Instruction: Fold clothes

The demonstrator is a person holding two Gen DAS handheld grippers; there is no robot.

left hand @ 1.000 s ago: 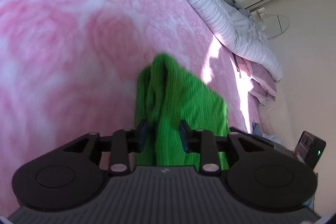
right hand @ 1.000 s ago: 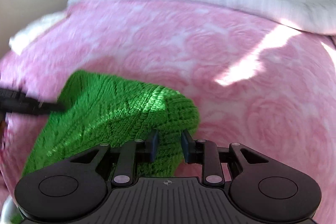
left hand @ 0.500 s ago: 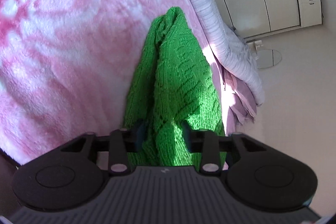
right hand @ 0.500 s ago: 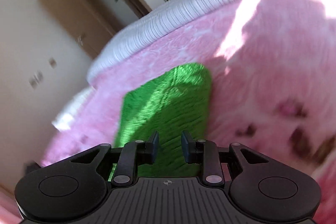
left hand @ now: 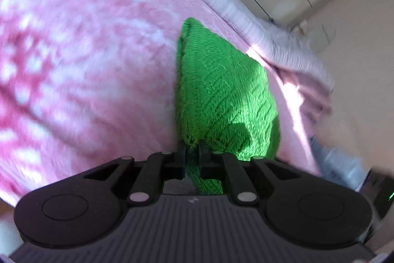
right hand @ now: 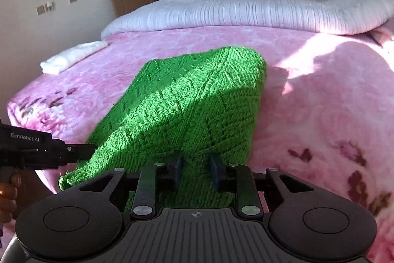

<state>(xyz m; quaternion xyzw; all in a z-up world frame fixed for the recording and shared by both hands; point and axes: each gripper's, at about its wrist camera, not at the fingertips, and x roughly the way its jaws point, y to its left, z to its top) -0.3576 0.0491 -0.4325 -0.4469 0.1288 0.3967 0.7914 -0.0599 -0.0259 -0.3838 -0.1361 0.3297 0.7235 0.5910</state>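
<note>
Where the left wrist view looks along its fingers, the left gripper (left hand: 192, 159) stands nearly closed, its jaws pinching a bunched edge of the green knitted garment (left hand: 221, 95), which rises from between the pads toward 12 o'clock and fans out to 1 o'clock over the pink blanket (left hand: 86, 65). Motion blur softens this whole view, so the blanket's rose pattern and the striped duvet (left hand: 270, 41) at 1 o'clock read only as smears; a dark device (left hand: 381, 191) with a green light at 4 o'clock is cut off by the frame edge.

In the right wrist view, the left gripper (right hand: 81, 150) enters from 9 o'clock, its tip buried in the garment's near-left edge, with part of a hand (right hand: 8, 196) on its grip at 8 o'clock. A folded white cloth (right hand: 71, 56) lies at 10 o'clock on the blanket (right hand: 320, 115). The garment (right hand: 192, 100) spreads from 7 o'clock up to 12 o'clock, draped and partly lifted; its chevron-ribbed, coarse knit shows clearly in sunlight, with a shadow band across its middle. The right gripper (right hand: 195, 171) holds its jaws narrowly apart with the garment's near hem between them; whether the pads actually press the knit cannot be told. A ribbed white duvet (right hand: 246, 14) runs along 12 to 2 o'clock.
</note>
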